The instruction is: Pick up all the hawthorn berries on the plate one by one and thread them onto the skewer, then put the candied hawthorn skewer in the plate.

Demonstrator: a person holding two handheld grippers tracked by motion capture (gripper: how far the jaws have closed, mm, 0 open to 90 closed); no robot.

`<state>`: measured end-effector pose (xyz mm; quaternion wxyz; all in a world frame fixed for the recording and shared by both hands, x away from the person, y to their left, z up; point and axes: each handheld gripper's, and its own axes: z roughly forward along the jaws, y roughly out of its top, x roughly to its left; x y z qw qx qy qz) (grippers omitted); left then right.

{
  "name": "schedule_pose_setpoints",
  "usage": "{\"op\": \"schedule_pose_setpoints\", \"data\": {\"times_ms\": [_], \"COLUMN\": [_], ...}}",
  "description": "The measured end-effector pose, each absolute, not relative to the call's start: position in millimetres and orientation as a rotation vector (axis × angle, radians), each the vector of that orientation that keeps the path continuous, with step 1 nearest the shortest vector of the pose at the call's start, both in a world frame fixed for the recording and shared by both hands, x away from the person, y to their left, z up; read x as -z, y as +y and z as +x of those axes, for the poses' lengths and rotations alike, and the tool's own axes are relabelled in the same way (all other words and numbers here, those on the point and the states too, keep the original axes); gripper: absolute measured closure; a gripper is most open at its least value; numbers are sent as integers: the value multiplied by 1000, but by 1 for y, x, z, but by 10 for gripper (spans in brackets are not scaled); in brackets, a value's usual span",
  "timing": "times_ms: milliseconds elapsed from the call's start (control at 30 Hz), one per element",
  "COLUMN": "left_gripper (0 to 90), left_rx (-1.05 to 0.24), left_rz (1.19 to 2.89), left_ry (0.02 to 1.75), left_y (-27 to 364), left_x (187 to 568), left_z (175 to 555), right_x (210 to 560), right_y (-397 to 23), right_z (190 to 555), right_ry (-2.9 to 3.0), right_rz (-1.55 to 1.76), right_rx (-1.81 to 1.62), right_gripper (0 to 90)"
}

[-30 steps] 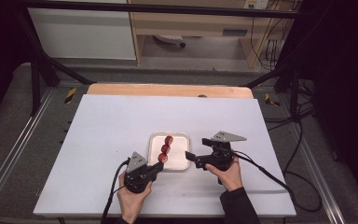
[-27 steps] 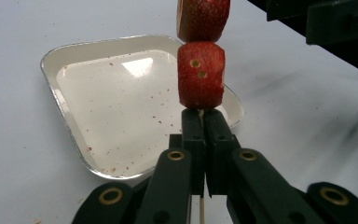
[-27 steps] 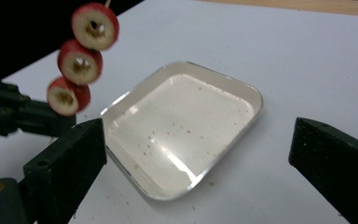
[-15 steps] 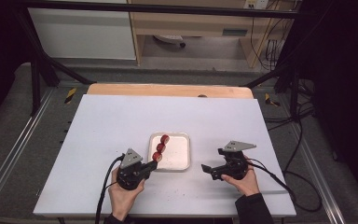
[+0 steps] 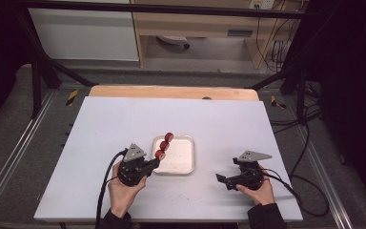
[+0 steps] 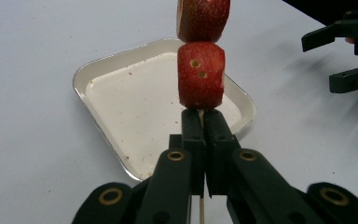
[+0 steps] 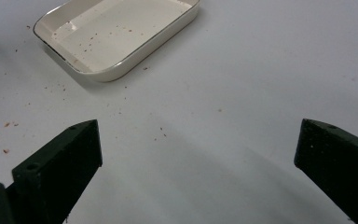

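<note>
A thin wooden skewer [image 6: 201,115] carries three red strawberry pieces [image 5: 164,145] in a row. My left gripper [image 5: 156,163] is shut on the skewer's bare end, and the fruit [image 6: 201,74] hangs over the left side of a white square tray [image 5: 188,140]. In the left gripper view the jaws press together just below the lowest piece, above the tray [image 6: 107,79]. My right gripper [image 5: 222,180] is at the front right of the table, well to the right of the tray, open with nothing between its fingers [image 7: 60,158].
The tray [image 7: 135,53] holds small red crumbs, and more crumbs dot the white tabletop [image 5: 219,119] around it. A wooden strip [image 5: 171,92] borders the far edge. Cables trail from both grippers toward the front edge.
My right gripper has drawn away from the tray to the right and toward the front edge. My left gripper has lifted the skewer slightly and shifted left.
</note>
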<state>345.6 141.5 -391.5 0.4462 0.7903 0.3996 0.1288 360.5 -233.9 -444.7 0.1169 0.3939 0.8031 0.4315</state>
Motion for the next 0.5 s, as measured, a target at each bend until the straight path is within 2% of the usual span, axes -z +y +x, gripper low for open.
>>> {"op": "schedule_pose_setpoints", "data": {"times_ms": [500], "left_gripper": [882], "left_rx": [-311], "left_rz": [2033], "left_ry": [1001], "left_y": [130], "left_x": [389], "left_z": [371], "right_x": [450], "right_y": [-247], "right_z": [354], "right_ry": [2340], "right_rz": [1170], "right_rx": [-1249], "right_gripper": [14]}}
